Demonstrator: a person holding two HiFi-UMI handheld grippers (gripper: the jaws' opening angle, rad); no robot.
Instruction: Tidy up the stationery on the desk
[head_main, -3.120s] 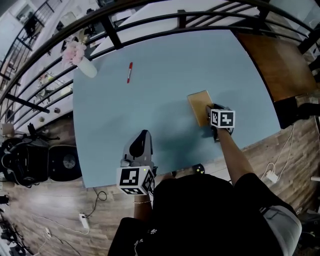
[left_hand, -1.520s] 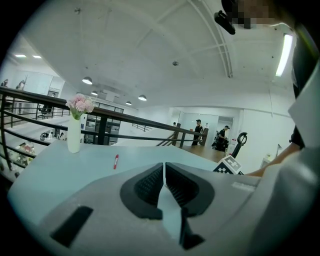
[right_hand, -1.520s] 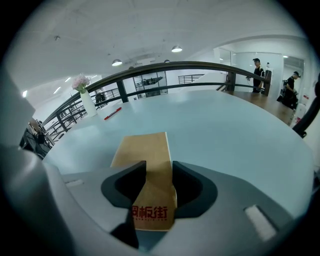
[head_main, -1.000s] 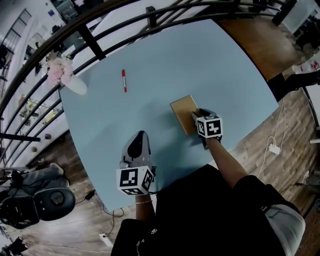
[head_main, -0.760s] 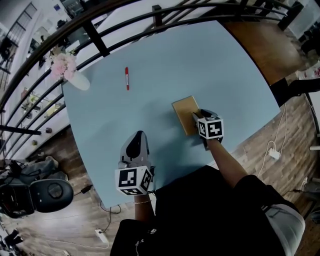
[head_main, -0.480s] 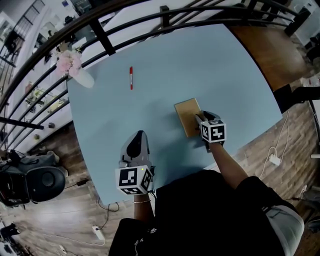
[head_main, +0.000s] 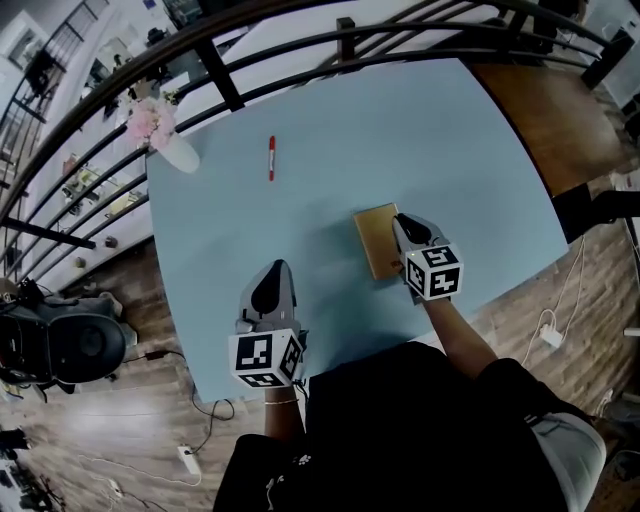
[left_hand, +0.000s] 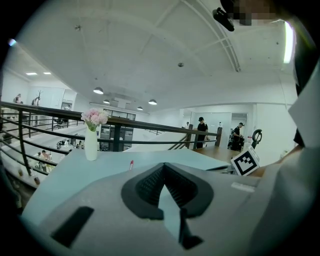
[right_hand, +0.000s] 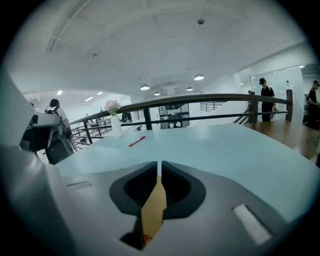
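A tan notebook lies on the light blue table, right of the middle. My right gripper is at the notebook's right edge. Its jaws have just been closing, and they are now shut on a thin tan edge of the notebook. A red pen lies apart at the far left of the table, also seen as the pen and the pen. My left gripper hovers near the table's front edge, its jaws together with nothing between them.
A white vase with pink flowers stands at the far left corner. A black railing runs behind the table. A brown wooden table adjoins at the right. People stand far off in the background.
My right gripper has risen off the table and rolled a little, with the notebook's edge now pinched between its jaws. The left gripper has stayed in place.
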